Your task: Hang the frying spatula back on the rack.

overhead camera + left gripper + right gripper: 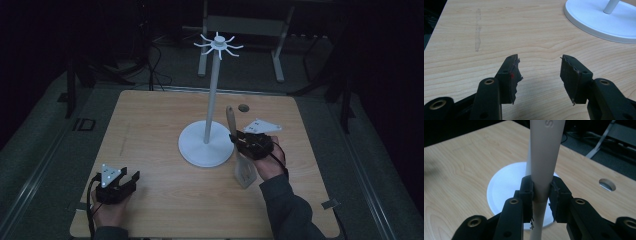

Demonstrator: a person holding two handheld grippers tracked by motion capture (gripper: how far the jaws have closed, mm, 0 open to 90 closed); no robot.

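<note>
While right gripper (239, 141) clamps spatula (239, 150) mid-length, long axis upright, blade down; left gripper (131, 178) gaping, empty.

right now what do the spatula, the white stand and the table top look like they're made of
Spatula: a beige handle with a matte, wood-like look and a pale slotted blade, possibly plastic or silicone; the dim light leaves it open.
White stand: smooth, even white with a soft sheen on its round base, so painted metal or plastic.
Table top: light wood grain, flat and uniform, most likely a laminate.
</note>
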